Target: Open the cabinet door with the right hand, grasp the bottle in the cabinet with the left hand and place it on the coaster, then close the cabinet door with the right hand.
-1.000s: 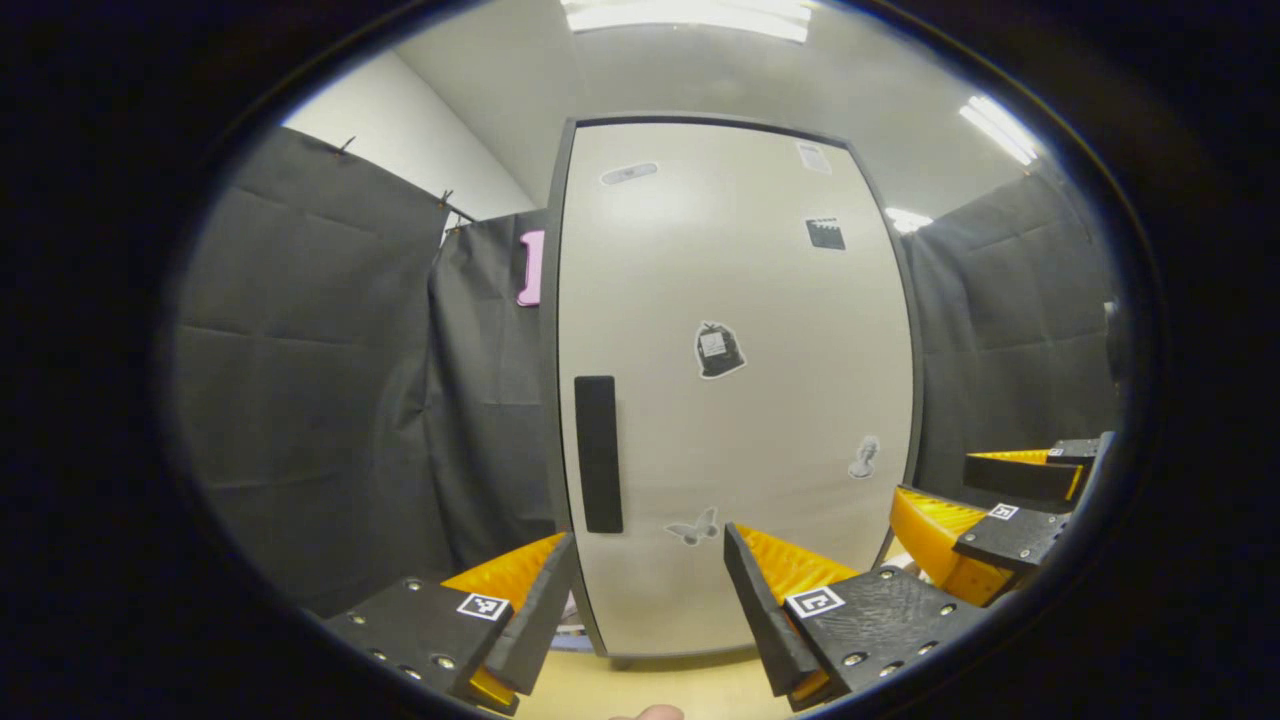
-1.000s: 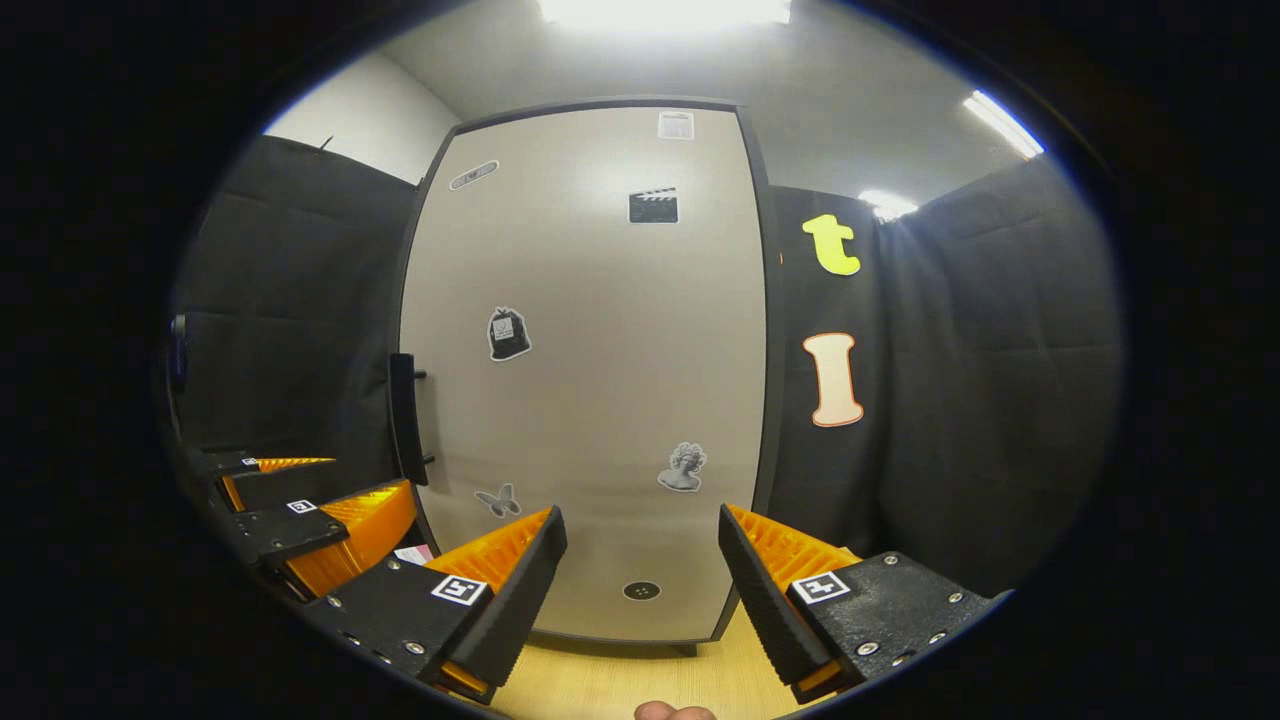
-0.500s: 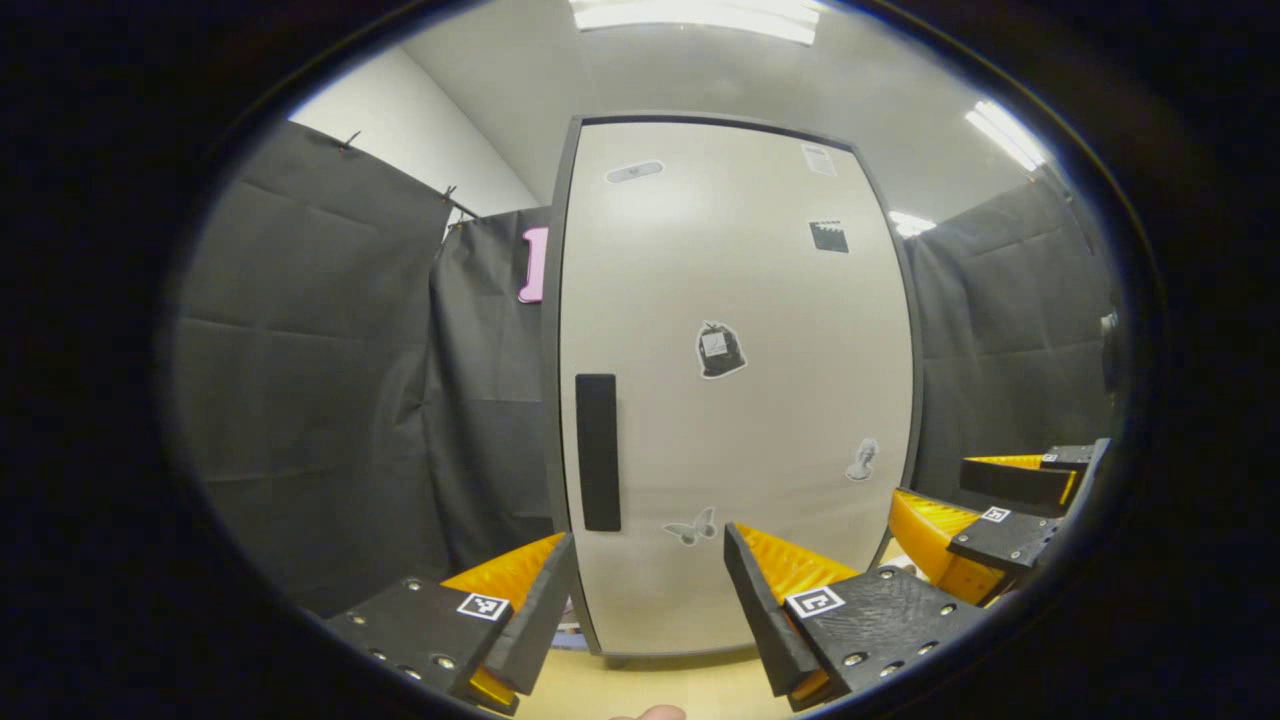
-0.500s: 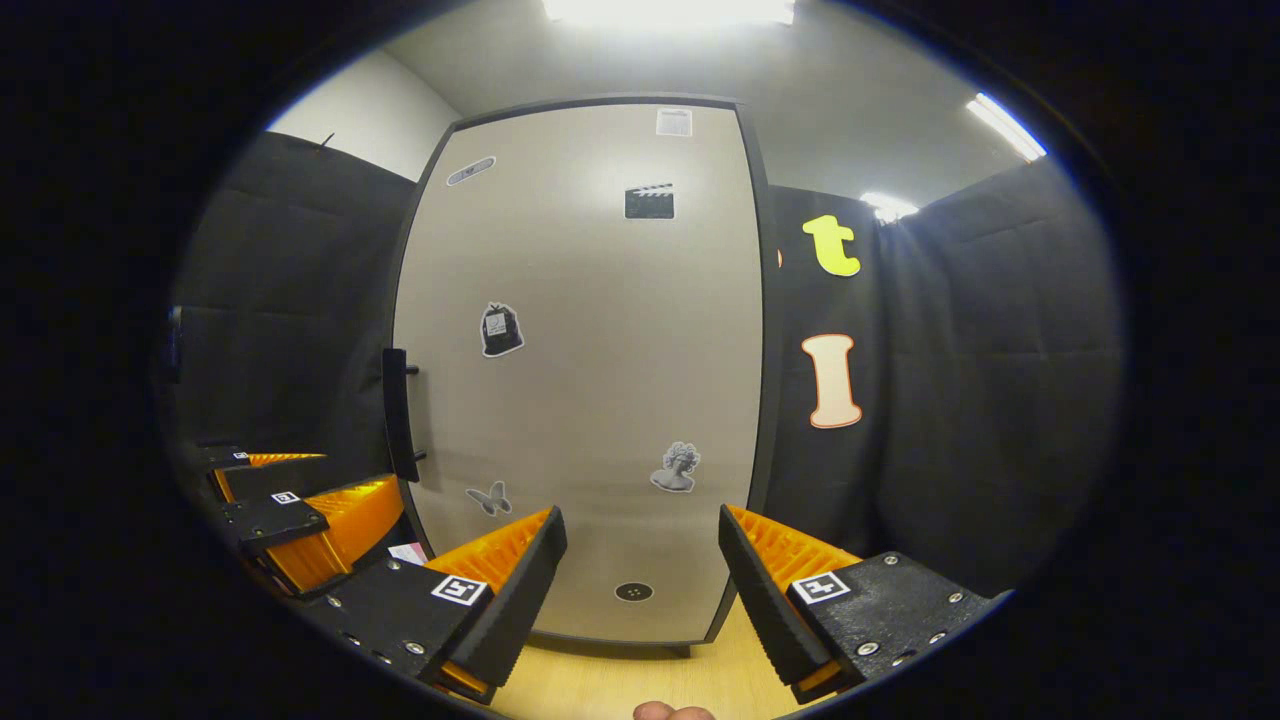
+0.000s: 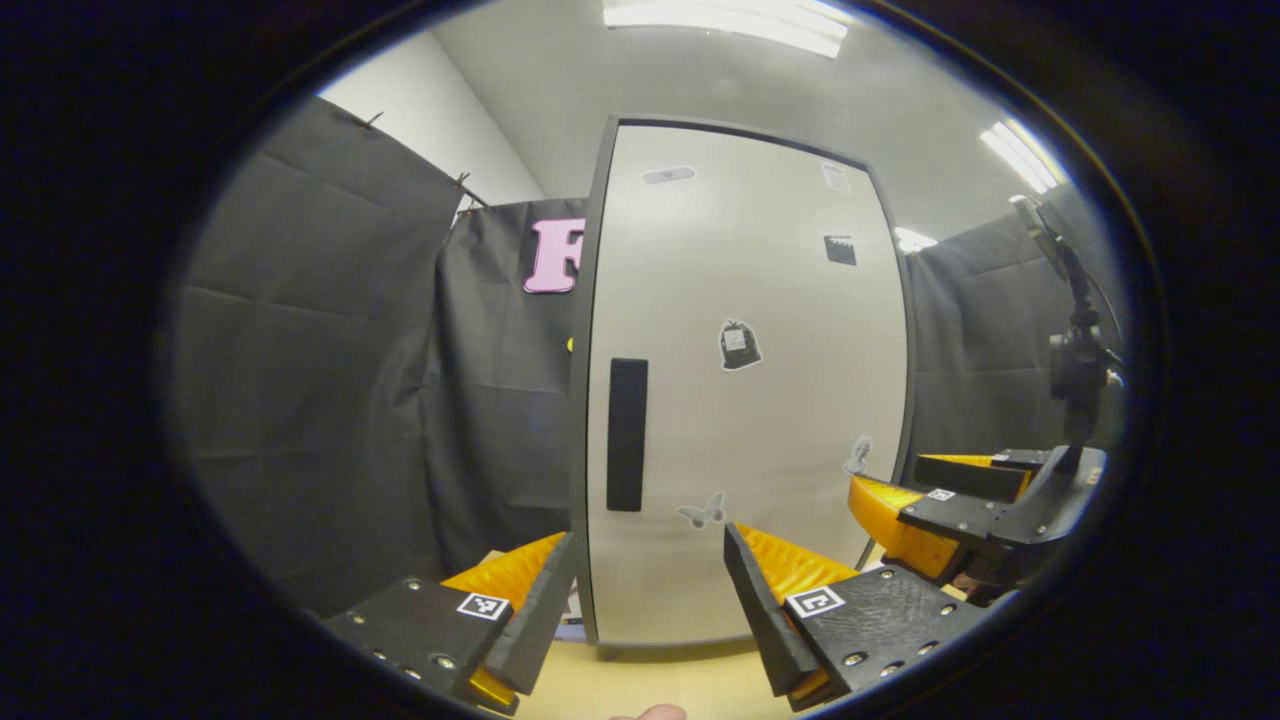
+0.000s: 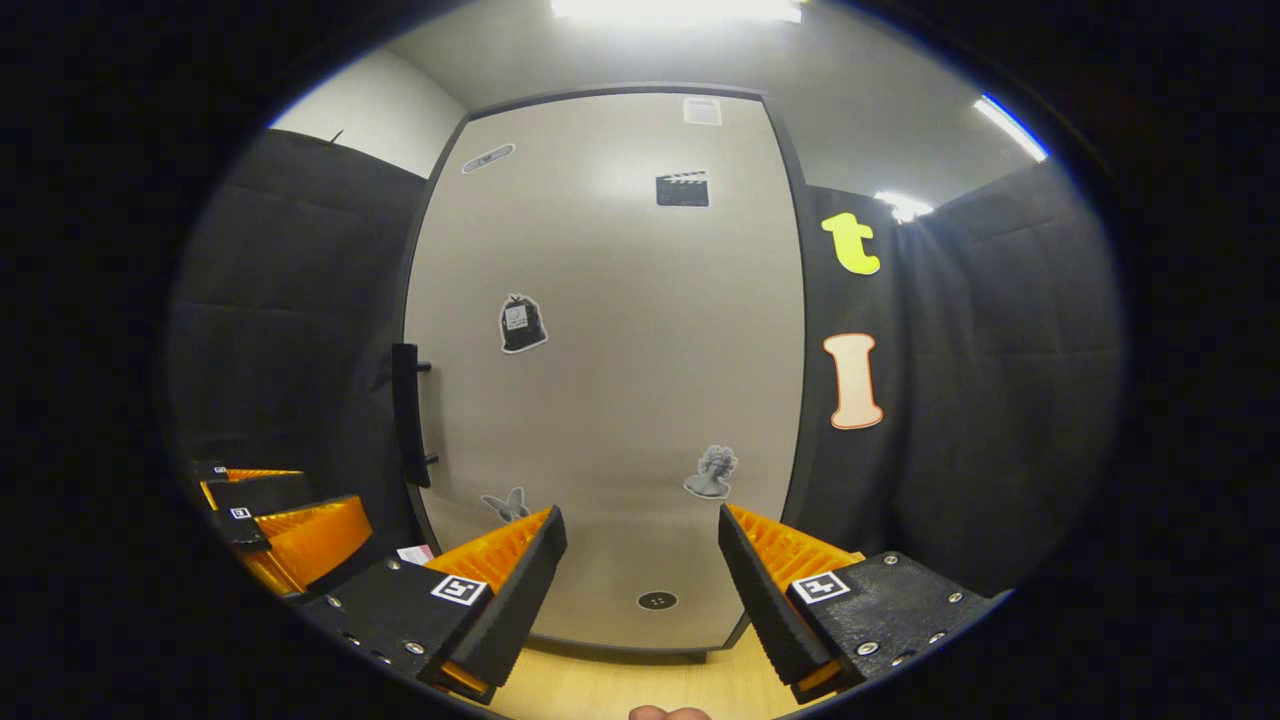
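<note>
The task is sitting at its very start. The cabinet door (image 6: 600, 380) is standing shut, flush in its dark frame, so the bottle, judged to be waiting behind it, is hidden, and I cannot make out a coaster for certain. The right tool (image 6: 640, 590) is hovering in front of the door with its fingers spread wide and holding nothing; the dark bar handle (image 6: 404, 415) is lying at about nine o'clock from it, well apart, near the door's left edge. The left tool (image 5: 648, 600) is also gaping wide and empty, facing the same door, with the handle (image 5: 627, 434) at roughly twelve o'clock above its left finger. The light wooden tabletop (image 6: 600, 690) is showing beneath both. Everything is remaining: opening the door, lifting the bottle out, setting it on the coaster, and closing up.
</note>
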Tool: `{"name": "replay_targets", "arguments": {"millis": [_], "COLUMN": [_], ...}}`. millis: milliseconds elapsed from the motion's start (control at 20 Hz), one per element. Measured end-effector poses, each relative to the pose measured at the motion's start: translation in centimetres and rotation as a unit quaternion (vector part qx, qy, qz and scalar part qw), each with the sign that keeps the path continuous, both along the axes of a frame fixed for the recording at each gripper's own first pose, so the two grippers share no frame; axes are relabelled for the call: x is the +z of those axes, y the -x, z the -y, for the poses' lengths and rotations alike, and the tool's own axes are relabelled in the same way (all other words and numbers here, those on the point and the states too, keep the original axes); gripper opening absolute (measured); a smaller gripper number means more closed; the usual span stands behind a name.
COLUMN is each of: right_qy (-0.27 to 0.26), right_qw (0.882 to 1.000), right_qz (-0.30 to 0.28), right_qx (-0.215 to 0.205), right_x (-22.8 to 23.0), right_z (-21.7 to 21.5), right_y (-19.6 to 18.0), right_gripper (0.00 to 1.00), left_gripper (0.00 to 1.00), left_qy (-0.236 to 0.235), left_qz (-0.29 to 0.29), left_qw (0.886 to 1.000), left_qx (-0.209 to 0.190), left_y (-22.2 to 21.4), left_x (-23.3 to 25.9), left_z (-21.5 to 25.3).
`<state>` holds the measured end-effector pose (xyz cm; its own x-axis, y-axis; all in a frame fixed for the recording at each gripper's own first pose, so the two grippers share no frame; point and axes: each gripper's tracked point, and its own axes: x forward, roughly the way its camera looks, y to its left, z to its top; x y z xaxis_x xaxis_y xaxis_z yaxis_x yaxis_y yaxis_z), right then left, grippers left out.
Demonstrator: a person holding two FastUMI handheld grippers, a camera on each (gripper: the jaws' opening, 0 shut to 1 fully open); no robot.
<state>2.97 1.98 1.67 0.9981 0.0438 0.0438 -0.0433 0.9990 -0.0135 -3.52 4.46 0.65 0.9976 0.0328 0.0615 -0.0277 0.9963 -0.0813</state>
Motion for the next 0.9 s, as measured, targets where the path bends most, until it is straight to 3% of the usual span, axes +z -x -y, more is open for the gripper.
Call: {"name": "replay_targets", "arguments": {"millis": [450,900], "right_qy": [0.016,0.005], "right_qw": [0.998,0.993], "right_qz": [0.025,0.042], "right_qx": [0.062,0.108], "right_x": [2.2,3.7], "right_z": [-9.3,-17.9], "right_y": [-3.3,-6.7], "right_gripper": [0.95,0.95], "left_gripper": [0.84,0.85], "left_qy": [-0.029,-0.002], "left_qz": [-0.02,-0.054], "left_qw": [0.999,0.994], "left_qx": [0.039,0.096], "left_y": [4.3,6.6], "left_x": [-4.2,-7.7], "left_z": [-7.0,-15.6]}}
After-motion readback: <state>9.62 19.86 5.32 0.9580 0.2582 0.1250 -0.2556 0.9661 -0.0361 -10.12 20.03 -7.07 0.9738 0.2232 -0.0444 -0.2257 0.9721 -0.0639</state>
